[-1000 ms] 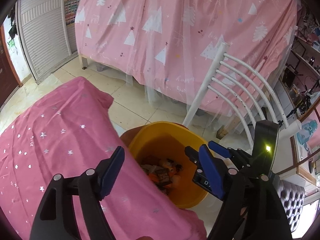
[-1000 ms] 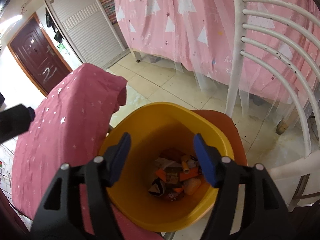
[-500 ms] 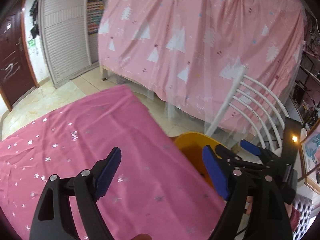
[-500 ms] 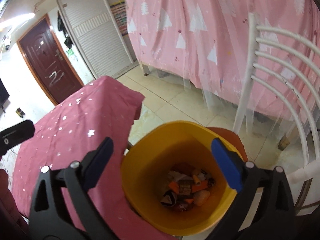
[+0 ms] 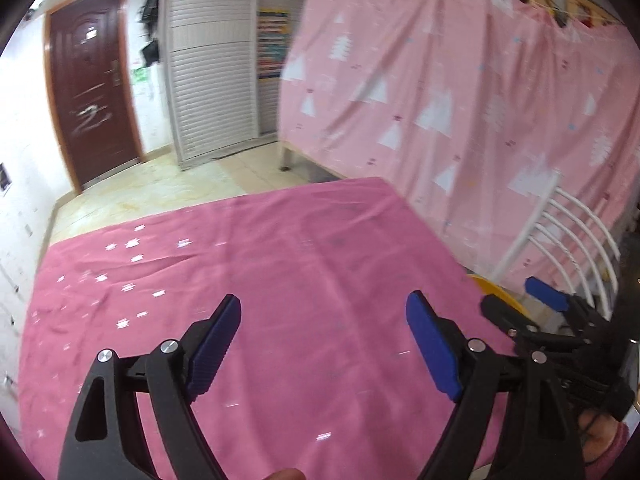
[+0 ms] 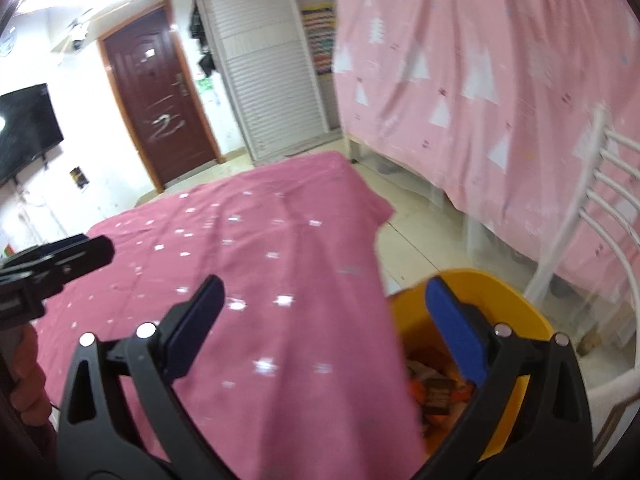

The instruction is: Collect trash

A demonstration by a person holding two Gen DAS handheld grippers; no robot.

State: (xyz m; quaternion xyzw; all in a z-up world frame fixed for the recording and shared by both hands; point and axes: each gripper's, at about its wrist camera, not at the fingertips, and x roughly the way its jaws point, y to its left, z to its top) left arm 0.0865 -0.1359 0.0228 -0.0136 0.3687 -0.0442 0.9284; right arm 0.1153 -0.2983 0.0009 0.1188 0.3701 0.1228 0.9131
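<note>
The biggest thing I see is the pale pink curtain (image 5: 460, 92) with white tree shapes, hanging across the far right side of the room. Next is the surface (image 5: 280, 280) under a darker pink cloth with small white stars, spread out below both of my tools. Behind it stand a dark red door (image 5: 92, 92) and a white slatted cabinet (image 5: 212, 80); my right camera also catches a dark screen (image 6: 24, 132) on the wall at the left. A white chair (image 6: 600, 216) with curved bars stands in front of the curtain.

The yellow bin (image 6: 516, 300) sits just off the right edge of the surface, near the chair. Inside it I see the trash (image 6: 438, 394), a blurred heap of orange, brown and white scraps low in the bin.

My left gripper (image 5: 324, 344) hangs over the cloth, its blue fingers (image 5: 212, 344) spread wide with nothing between them. My right gripper (image 6: 324, 328) straddles the surface edge, its right finger over the bin, likewise released and empty.
</note>
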